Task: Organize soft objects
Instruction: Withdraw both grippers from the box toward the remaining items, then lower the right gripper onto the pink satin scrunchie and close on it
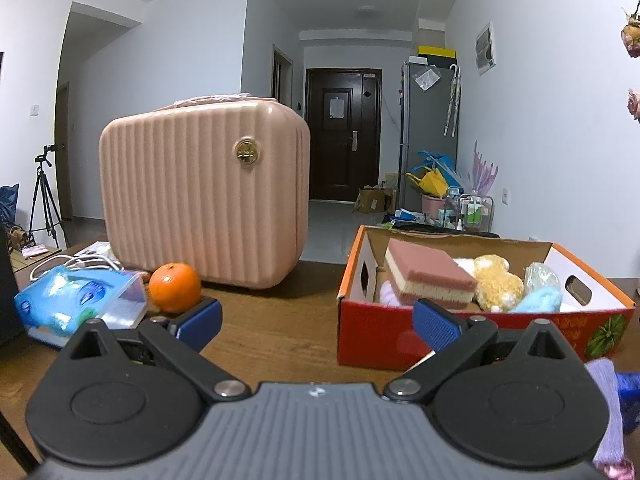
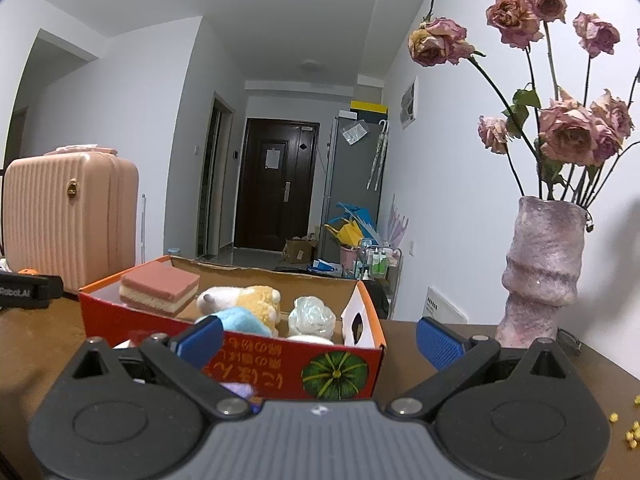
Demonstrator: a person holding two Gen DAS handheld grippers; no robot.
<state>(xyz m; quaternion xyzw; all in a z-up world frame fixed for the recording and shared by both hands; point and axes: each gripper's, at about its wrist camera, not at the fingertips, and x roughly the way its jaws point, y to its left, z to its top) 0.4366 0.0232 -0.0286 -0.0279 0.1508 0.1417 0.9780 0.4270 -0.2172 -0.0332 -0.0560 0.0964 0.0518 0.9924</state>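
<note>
Both the left gripper (image 1: pixel 318 326) and right gripper (image 2: pixel 320 338) are spread and empty, and ahead of them the boxed sponge (image 1: pixel 430 278) looks light and squashy, best pinched across its layered sides.

My fingers carry blue ribbed pads (image 1: pixel 434 326). The box (image 2: pixel 260 364) is red with orange edge, and it has a green pumpkin print (image 2: pixel 334 376). Inside I see a sponge (image 1: pixel 430 276) pink over cream, a yellow plush (image 1: pixel 498 282) and a light blue plush (image 1: pixel 538 300). The suitcase (image 1: pixel 200 196) is pink with ribs.
</note>
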